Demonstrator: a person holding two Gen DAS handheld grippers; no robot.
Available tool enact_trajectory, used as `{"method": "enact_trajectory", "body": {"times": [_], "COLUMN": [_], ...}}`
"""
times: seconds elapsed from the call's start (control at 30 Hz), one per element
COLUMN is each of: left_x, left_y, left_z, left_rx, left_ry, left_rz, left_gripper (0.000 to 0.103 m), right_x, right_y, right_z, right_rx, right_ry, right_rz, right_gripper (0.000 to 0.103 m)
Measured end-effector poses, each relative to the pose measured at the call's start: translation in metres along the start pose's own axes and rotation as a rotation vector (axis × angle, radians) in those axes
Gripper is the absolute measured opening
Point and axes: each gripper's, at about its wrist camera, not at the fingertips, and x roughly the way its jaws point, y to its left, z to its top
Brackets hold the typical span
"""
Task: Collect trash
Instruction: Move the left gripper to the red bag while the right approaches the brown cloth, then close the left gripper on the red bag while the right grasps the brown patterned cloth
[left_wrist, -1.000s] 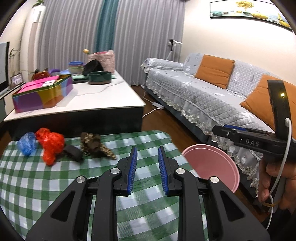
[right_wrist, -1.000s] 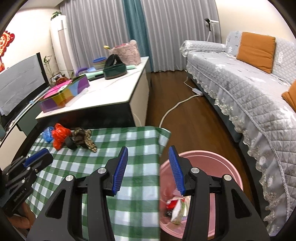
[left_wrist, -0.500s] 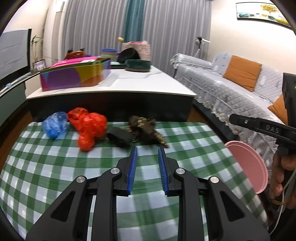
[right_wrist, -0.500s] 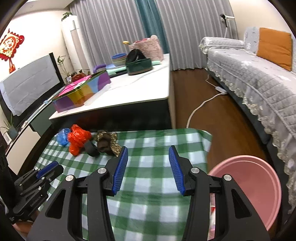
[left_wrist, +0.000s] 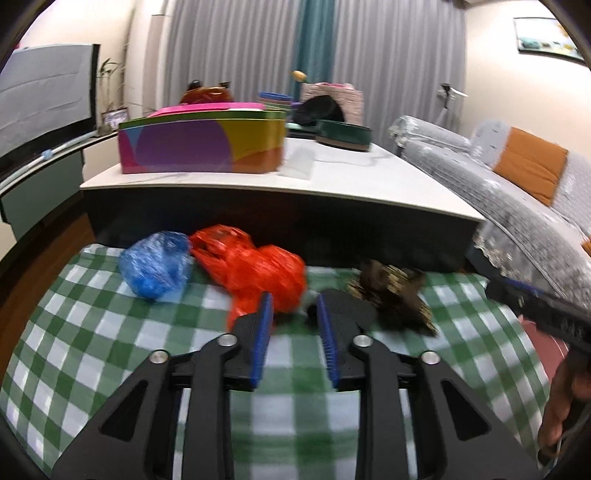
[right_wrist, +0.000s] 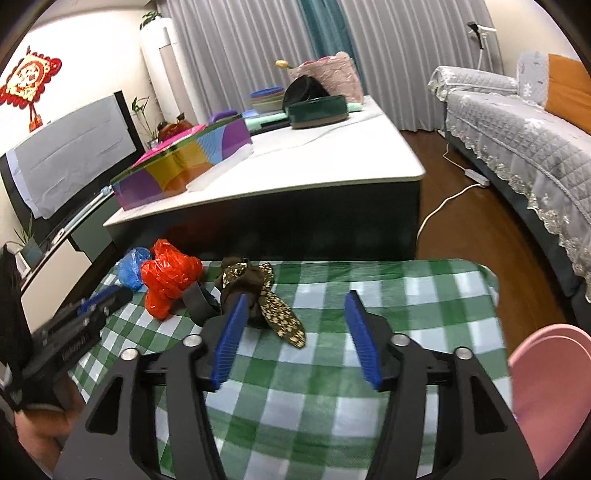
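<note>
On the green checked cloth (left_wrist: 92, 332) lie a blue plastic bag (left_wrist: 155, 264), a crumpled red bag (left_wrist: 255, 267), a small black piece (right_wrist: 199, 304) and a brown patterned wad (left_wrist: 393, 293). My left gripper (left_wrist: 294, 306) is open and empty, its tips just short of the red bag and the black piece. My right gripper (right_wrist: 295, 308) is open and empty, just right of the brown wad (right_wrist: 255, 286). The red bag (right_wrist: 166, 275) and the blue bag (right_wrist: 133, 266) also show in the right wrist view. A pink bin (right_wrist: 546, 387) stands off the cloth's right edge.
Behind the cloth stands a white-topped low table (left_wrist: 332, 181) with a colourful box (left_wrist: 203, 144) and a green bowl (right_wrist: 317, 110). A grey sofa (right_wrist: 517, 122) runs along the right. A white cable (right_wrist: 443, 203) lies on the wooden floor.
Both grippers have moved forward and left toward the trash pile. The pink bin has slid toward the right edge of both views. Both grippers stay open.
</note>
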Motion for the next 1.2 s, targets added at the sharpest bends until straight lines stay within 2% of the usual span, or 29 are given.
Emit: {"method": "enact_trajectory", "body": {"times": [0.07, 0.13, 0.23, 0.37, 0.67, 0.83, 0.9, 0.97, 1.03, 1.07, 1.13, 1.2], "left_x": [0.009, 0.019, 0.032, 0.05, 0.076, 0.089, 0.094, 0.096, 0.096, 0.096, 0.094, 0.092], "left_y": [0.007, 0.014, 0.018, 0.02, 0.022, 0.019, 0.018, 0.017, 0.016, 0.015, 0.014, 0.014], "left_z": [0.005, 0.01, 0.015, 0.021, 0.027, 0.026, 0.026, 0.026, 0.024, 0.024, 0.023, 0.023], "left_rx": [-0.018, -0.034, -0.048, -0.05, -0.057, -0.055, -0.058, -0.064, -0.068, -0.068, -0.068, -0.068], "left_ry": [-0.001, 0.007, 0.018, 0.033, 0.073, 0.1, 0.11, 0.114, 0.117, 0.116, 0.119, 0.118], "left_rz": [0.016, 0.029, 0.039, 0.047, 0.055, 0.03, 0.024, 0.016, 0.01, 0.009, 0.004, 0.006], "left_gripper": [0.042, 0.045, 0.061, 0.073, 0.073, 0.073, 0.07, 0.062, 0.057, 0.051, 0.047, 0.045], "right_x": [0.009, 0.019, 0.036, 0.054, 0.082, 0.095, 0.098, 0.1, 0.101, 0.101, 0.099, 0.094], "right_y": [0.004, 0.006, 0.009, 0.013, 0.017, 0.02, 0.02, 0.019, 0.018, 0.017, 0.017, 0.017], "right_z": [0.001, 0.003, 0.004, 0.004, 0.002, 0.005, 0.005, 0.005, 0.005, 0.004, 0.004, 0.004], "right_rx": [-0.006, -0.005, 0.01, 0.006, 0.006, 0.018, 0.019, 0.026, 0.033, 0.035, 0.033, 0.021], "right_ry": [0.005, 0.008, 0.021, 0.048, 0.102, 0.133, 0.147, 0.157, 0.163, 0.164, 0.16, 0.146], "right_rz": [0.0, 0.0, 0.003, 0.018, 0.033, 0.035, 0.045, 0.057, 0.072, 0.078, 0.082, 0.063], "right_gripper": [0.064, 0.069, 0.076, 0.079, 0.081, 0.08, 0.076, 0.066, 0.046, 0.041, 0.024, 0.019]}}
